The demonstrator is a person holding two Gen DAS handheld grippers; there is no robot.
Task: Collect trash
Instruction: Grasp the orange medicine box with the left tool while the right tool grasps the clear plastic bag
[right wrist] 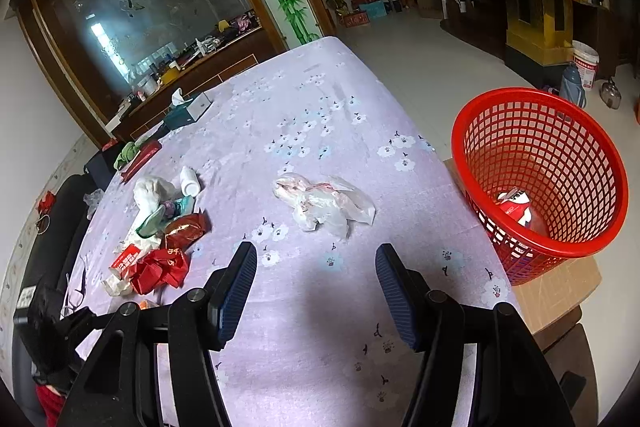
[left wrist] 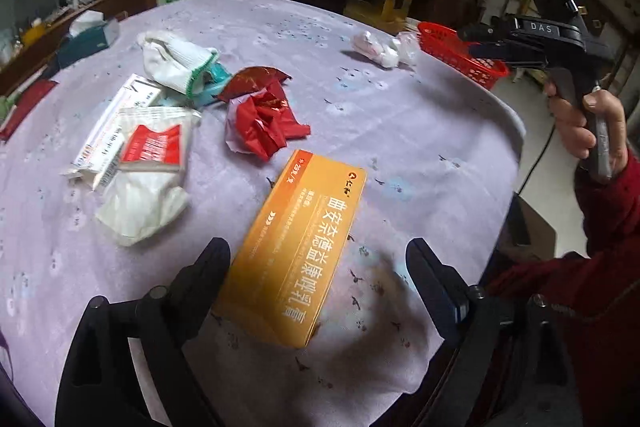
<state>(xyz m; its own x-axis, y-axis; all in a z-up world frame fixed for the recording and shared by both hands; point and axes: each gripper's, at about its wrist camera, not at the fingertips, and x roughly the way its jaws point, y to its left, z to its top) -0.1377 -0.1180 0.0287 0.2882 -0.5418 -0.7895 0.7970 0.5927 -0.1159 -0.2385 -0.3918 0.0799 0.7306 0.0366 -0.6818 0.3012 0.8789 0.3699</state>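
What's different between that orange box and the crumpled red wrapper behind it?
The orange box keeps its shape, flat and rectangular; the red wrapper is crushed into a loose wad. The box carries large printed characters, while the wrapper is shiny, with little readable print. The box lies between the open left gripper's fingers; the wrapper sits farther off. Both rest on the lilac tablecloth.

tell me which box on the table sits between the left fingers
The orange box, lying flat between the open left gripper fingers. The white box sits farther off in the pile, and the teal tissue box lies near the table's far edge.
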